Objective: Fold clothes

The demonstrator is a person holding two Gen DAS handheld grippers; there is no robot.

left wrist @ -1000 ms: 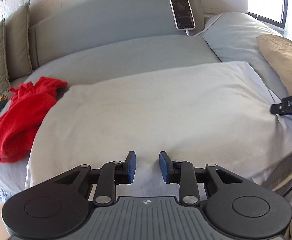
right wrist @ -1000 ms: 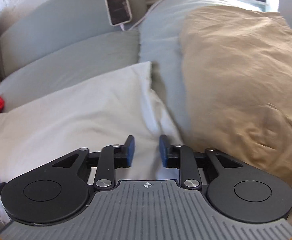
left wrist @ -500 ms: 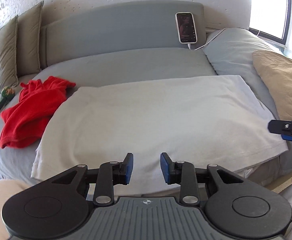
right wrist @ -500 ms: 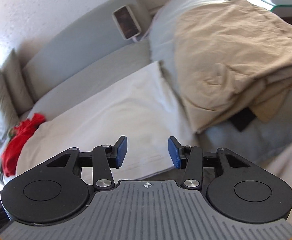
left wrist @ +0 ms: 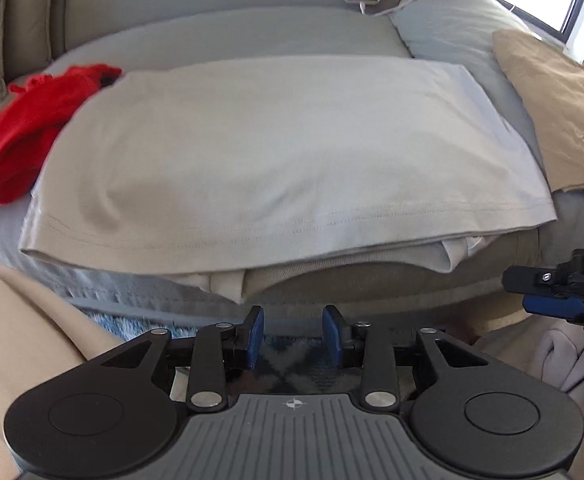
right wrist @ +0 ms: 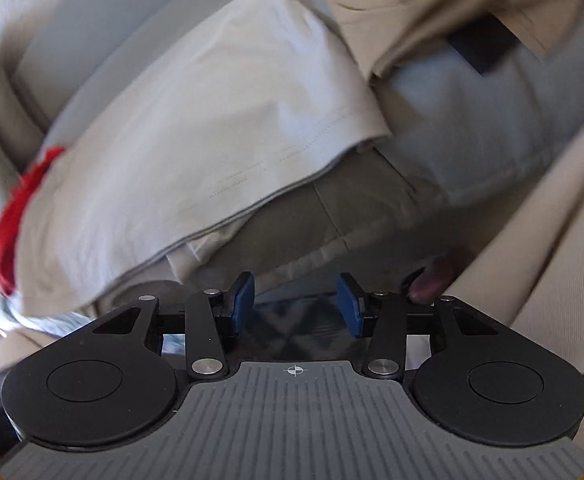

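Two sets of jaws are showing empty: I am seeing the left gripper (left wrist: 292,334) opening, nothing between its blue pads, and the right gripper (right wrist: 295,306) standing apart the same way, both just short of the bed's edge. Its tip is poking in at the left view's right border (left wrist: 552,292), mostly cut off. The pale grey shirt (left wrist: 276,152) is lying flat and smooth on the grey bed (left wrist: 220,32), stitched hem nearest me, tucked layers peeking out beneath. A fuzzy red garment (left wrist: 20,136) is touching its left end, partly cropped. The right view is blurring badly.
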